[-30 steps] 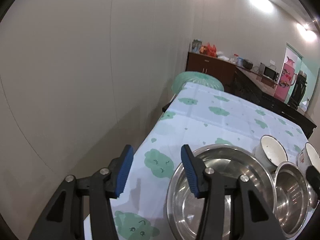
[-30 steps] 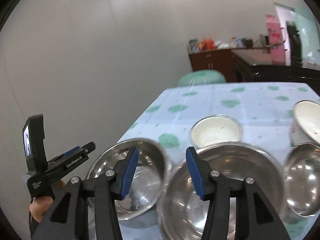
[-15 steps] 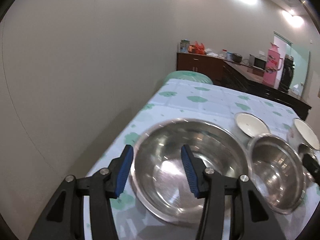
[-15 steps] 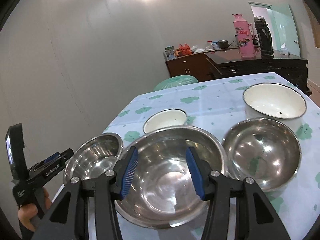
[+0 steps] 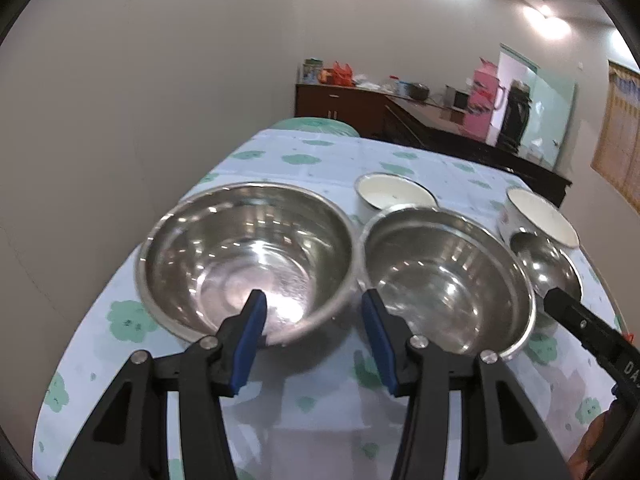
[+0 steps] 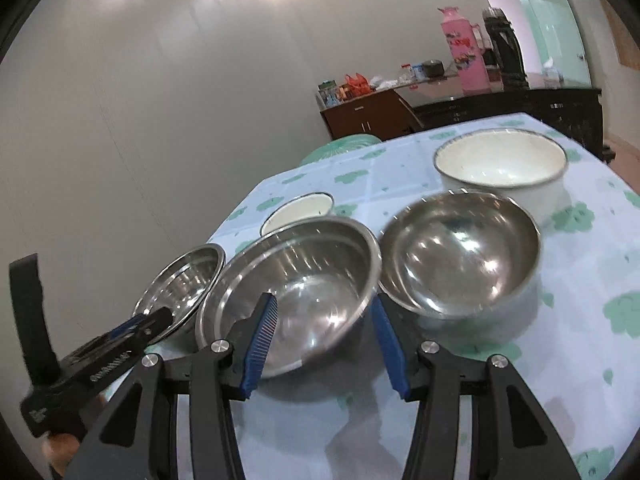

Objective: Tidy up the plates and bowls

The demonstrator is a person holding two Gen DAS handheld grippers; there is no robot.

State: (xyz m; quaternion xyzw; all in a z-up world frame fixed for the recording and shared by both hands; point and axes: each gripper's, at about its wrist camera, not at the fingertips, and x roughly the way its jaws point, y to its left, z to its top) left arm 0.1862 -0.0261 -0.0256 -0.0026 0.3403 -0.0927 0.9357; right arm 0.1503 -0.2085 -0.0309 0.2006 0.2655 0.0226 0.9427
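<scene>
Table point(image 5: 328, 408) covered in a pale blue cloth with green cloud-like prints; it fills the lower half of both views. A plain grey-white wall point(image 5: 160, 80) takes the upper left of each frame, and the table's left edge runs close beside it.

Left wrist view: left gripper point(image 5: 314, 338) at bottom centre, blue pads spread, nothing between them, aimed at the gap between two steel bowls. Large steel bowl point(image 5: 244, 256) centre-left, medium steel bowl point(image 5: 444, 276) centre-right, rims almost touching. Small white enamel bowl point(image 5: 394, 194) behind them. At right, a small steel bowl point(image 5: 544, 264) with a bigger white enamel bowl point(image 5: 540, 216) just behind it. All upright, empty.

Right wrist view: right gripper point(image 6: 324, 338) at bottom centre, jaws spread, empty, over the near rim of the medium bowl. The left gripper's black body pokes in at lower left, a bit of the hand under it.

Room, upper right: dark brown sideboard point(image 5: 340, 106) with cluttered jars and bags on top, pink thermos point(image 6: 460, 56), black flask point(image 6: 502, 54), pale green door point(image 6: 560, 32). A green rounded thing point(image 5: 316, 126) sits off the table's far end; can't tell what. Ceiling lights glare along the top.
</scene>
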